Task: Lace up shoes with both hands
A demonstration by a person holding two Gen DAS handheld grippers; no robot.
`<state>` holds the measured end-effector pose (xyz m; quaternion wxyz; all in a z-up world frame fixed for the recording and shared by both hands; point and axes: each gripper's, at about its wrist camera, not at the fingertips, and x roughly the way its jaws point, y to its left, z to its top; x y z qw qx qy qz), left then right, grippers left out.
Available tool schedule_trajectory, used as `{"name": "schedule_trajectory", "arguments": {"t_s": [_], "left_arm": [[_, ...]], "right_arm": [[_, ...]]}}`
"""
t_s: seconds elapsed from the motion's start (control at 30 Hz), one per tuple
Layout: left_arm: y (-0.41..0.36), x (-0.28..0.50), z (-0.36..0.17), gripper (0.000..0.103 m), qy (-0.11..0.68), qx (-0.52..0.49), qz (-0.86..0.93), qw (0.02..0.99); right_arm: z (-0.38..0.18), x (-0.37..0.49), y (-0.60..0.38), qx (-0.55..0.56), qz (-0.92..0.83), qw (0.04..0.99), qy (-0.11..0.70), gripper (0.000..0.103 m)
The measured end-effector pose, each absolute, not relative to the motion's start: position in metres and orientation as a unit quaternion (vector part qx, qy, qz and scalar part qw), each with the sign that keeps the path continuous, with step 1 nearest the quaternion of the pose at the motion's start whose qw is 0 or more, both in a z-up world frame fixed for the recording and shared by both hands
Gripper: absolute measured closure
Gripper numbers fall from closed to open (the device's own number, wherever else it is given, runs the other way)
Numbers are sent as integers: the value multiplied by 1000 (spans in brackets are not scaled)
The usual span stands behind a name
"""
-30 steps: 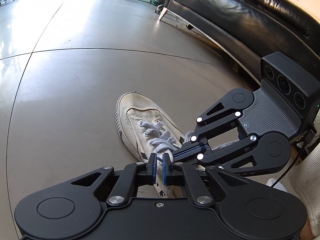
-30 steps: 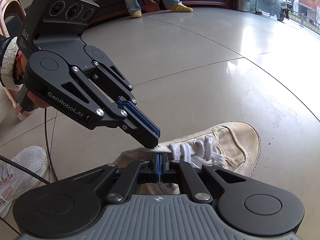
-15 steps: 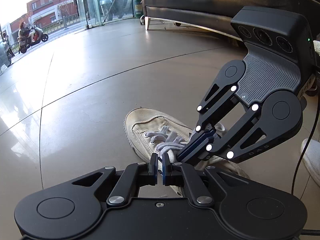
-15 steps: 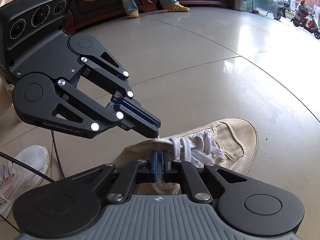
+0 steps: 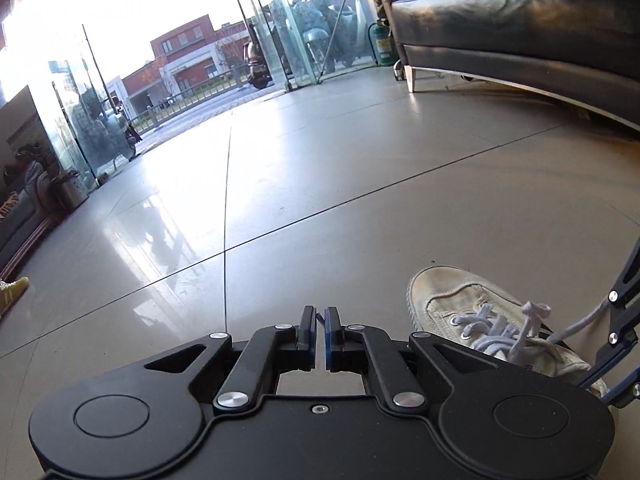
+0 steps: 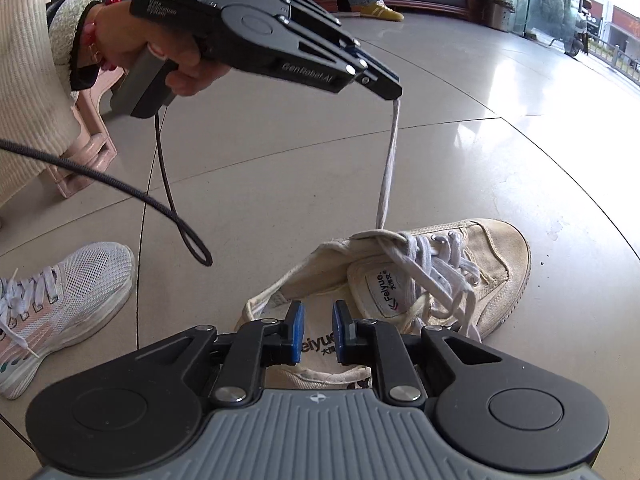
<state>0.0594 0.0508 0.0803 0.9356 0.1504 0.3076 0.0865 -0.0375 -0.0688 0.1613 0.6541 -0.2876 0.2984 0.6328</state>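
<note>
1. The left gripper (image 6: 394, 94) is seen in the upper middle of the right wrist view, its jaws clamped on the end of a white shoelace (image 6: 387, 172).
2. From there the shoelace is drawn taut down to the cream canvas sneaker (image 6: 492, 256) on the tiled floor (image 6: 280, 168), at the lower right.
3. The right gripper (image 6: 318, 330) is held with its jaws parted, nothing between them, above the sneaker's heel opening.
4. A white mesh trainer (image 6: 68, 300) is seen at the lower left.
</note>
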Motion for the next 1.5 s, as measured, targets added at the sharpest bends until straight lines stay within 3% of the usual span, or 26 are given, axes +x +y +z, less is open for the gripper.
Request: {"name": "schedule_trajectory", "arguments": {"t_s": [0.37, 0.7, 0.87, 1.07, 1.23, 1.33, 1.5], "left_arm": [[113, 53, 140, 101, 246, 148, 247, 926], [128, 55, 130, 102, 275, 147, 286, 906], [114, 50, 115, 100, 305, 107, 216, 921], [62, 52, 76, 99, 359, -4, 13, 933], [20, 55, 48, 96, 393, 29, -76, 916], [9, 55, 36, 77, 410, 47, -103, 905], [-7, 53, 19, 72, 419, 108, -109, 895]], "right_arm": [[156, -40, -72, -301, 612, 666, 302, 86], [154, -41, -70, -310, 603, 668, 306, 86], [151, -41, -63, -307, 598, 670, 315, 82], [151, -33, -62, -298, 598, 669, 326, 79], [148, -21, -57, -268, 599, 666, 356, 79], [144, -15, -55, -253, 597, 664, 374, 79], [141, -12, -55, -247, 595, 668, 373, 81]]}}
